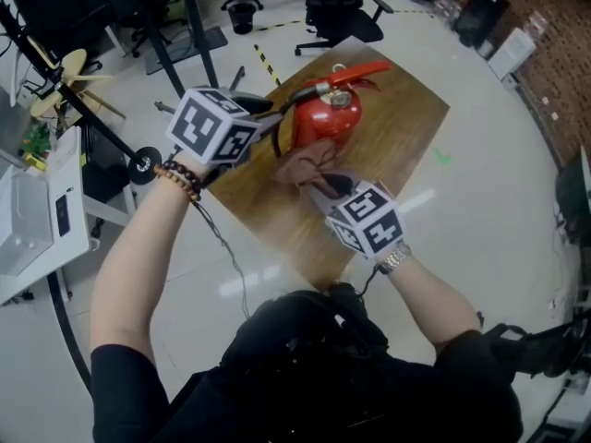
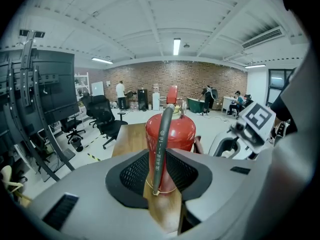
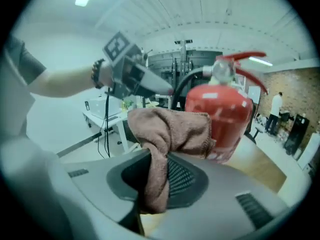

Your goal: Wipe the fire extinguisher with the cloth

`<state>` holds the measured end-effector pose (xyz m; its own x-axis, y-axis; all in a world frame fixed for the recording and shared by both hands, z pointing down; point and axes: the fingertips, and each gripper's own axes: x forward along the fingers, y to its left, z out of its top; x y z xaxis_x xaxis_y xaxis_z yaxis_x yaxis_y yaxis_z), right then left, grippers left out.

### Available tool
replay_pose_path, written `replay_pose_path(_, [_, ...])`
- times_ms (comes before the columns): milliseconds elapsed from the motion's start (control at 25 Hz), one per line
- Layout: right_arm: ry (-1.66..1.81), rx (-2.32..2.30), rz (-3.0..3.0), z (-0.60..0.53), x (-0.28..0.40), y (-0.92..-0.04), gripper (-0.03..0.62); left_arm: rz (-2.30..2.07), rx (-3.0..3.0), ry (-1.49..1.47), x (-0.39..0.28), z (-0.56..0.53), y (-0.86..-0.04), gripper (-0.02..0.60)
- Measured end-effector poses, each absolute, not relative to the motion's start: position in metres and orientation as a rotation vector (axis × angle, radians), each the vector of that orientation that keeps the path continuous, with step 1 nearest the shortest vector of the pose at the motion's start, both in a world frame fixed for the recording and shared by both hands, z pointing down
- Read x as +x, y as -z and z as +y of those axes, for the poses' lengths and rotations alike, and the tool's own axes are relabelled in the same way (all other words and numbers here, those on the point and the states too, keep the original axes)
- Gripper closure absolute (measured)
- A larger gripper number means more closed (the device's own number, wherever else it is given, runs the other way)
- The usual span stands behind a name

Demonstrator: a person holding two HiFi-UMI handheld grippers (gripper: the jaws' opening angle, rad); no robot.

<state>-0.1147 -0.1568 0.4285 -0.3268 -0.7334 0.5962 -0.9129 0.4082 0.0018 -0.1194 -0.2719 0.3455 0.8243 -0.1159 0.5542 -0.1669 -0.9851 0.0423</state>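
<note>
A red fire extinguisher (image 1: pixel 331 111) with a black hose (image 2: pixel 162 144) stands upright on the wooden table (image 1: pixel 406 123). My left gripper (image 1: pixel 275 125) reaches in from the left. The extinguisher's body (image 2: pixel 172 132) fills the gap between its jaws, and the pads sit against it. A brown cloth (image 1: pixel 309 162) hangs bunched from my right gripper (image 1: pixel 325 188), which is shut on it just in front of the extinguisher. In the right gripper view the cloth (image 3: pixel 167 134) drapes over the jaws, close to the red cylinder (image 3: pixel 225 119) at about shoulder height.
The table is small, with grey floor on every side. Black office chairs (image 1: pixel 334 9) stand beyond it. A white desk (image 1: pixel 37 220) and a black stand with a wheel (image 1: pixel 140 164) are at the left. Several people (image 2: pixel 121 95) stand far off by a brick wall.
</note>
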Motion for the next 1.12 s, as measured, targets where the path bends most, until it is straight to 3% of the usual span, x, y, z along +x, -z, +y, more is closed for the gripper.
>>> replay_pose_path(240, [-0.266, 1.488, -2.179, -0.159, -0.093, -0.328, 0.507, -0.251, 2.931, -0.862, -0.123, -0.271, -0.339, 0.489])
replay_pose_path(640, [-0.16, 1.559, -2.107, -0.204, -0.064, -0.234, 0.507, -0.295, 2.99, -0.932, -0.117, -0.257, -0.323, 0.489])
replay_pose_path(1120, [-0.26, 1.475, -1.959, -0.251, -0.055, -0.251, 0.508, -0.406, 2.924, -0.977, -0.117, -0.27, -0.346, 0.488])
